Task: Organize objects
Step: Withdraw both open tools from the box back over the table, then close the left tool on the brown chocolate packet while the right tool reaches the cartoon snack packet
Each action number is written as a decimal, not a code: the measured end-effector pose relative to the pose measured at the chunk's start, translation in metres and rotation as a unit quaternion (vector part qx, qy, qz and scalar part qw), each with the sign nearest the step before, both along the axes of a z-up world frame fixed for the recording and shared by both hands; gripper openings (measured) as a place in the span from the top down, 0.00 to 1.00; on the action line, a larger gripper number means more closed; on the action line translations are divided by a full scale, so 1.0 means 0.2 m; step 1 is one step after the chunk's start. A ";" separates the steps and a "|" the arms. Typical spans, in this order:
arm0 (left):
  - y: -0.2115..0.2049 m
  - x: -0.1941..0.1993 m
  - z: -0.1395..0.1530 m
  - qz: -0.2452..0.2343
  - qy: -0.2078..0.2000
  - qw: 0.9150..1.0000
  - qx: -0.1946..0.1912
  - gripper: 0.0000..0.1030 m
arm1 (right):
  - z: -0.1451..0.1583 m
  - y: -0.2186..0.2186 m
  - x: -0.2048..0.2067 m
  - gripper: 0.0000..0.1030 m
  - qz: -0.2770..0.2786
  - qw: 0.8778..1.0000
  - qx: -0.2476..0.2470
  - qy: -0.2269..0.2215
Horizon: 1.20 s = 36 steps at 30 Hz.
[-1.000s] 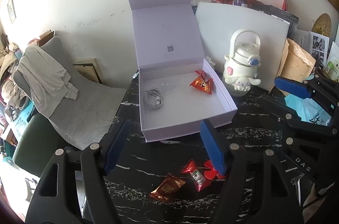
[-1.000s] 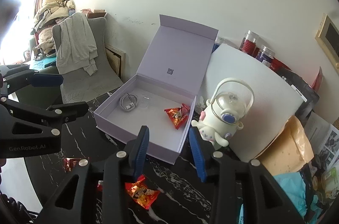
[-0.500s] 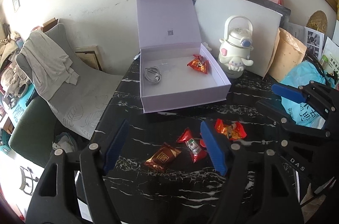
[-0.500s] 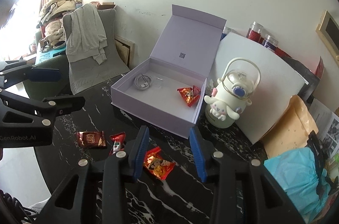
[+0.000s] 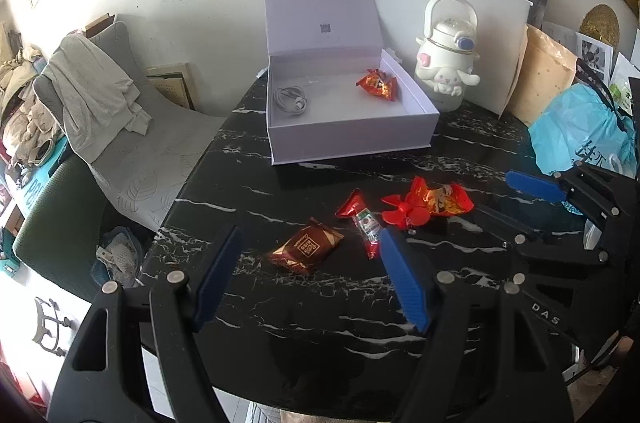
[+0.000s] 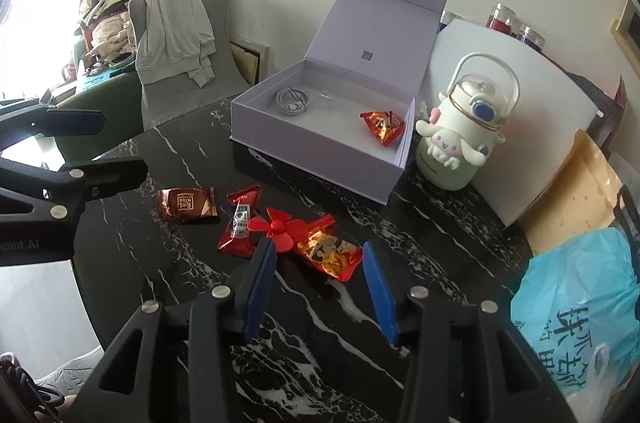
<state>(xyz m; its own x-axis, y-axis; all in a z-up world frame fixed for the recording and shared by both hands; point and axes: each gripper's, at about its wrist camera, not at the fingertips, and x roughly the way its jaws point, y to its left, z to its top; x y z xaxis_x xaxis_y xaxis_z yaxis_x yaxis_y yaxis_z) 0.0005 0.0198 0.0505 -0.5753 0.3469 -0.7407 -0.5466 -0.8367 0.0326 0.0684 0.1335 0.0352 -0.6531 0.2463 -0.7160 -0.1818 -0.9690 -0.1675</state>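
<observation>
An open lilac box (image 5: pixel 352 139) (image 6: pixel 320 159) stands on the black marble table (image 5: pixel 280 323) (image 6: pixel 420 247), holding a coiled white cable (image 5: pixel 290 99) (image 6: pixel 293 99) and a red snack packet (image 5: pixel 377 85) (image 6: pixel 382 125). In front of it lie a brown chocolate packet (image 5: pixel 306 250) (image 6: pixel 186 205), a small red sachet (image 5: pixel 362 221) (image 6: pixel 240 225), a red plastic fan (image 5: pixel 404 214) (image 6: pixel 280 225) and a red-orange snack packet (image 5: pixel 444 199) (image 6: pixel 330 255). My left gripper (image 5: pixel 310 271) hovers open just short of the chocolate packet. My right gripper (image 6: pixel 316 279) hangs open over the red-orange packet.
A white cartoon-dog bottle (image 5: pixel 448 63) (image 6: pixel 460 135) stands right of the box before a white board (image 5: pixel 460 3). A tan paper bag (image 5: pixel 548 79) and a blue plastic bag (image 6: pixel 580 303) crowd the right side. A grey chair with draped clothing (image 5: pixel 100 95) sits beyond the left edge.
Both grippers have pulled back and up from the box, so the loose packets and fan on the table have come into view. Both stayed open and empty.
</observation>
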 end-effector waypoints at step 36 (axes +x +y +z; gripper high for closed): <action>0.10 -0.34 -0.46 0.021 -0.101 0.994 -0.041 0.28 | -0.29 0.23 -0.18 0.31 -0.022 0.997 -0.072 -0.003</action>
<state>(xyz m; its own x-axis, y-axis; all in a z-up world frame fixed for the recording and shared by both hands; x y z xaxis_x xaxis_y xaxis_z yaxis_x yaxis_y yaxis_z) -0.0673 0.0391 -0.0416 -0.4249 0.2594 -0.8673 -0.5133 -0.8582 -0.0052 0.0329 0.1795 -0.0233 -0.6399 0.1689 -0.7497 -0.2243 -0.9741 -0.0281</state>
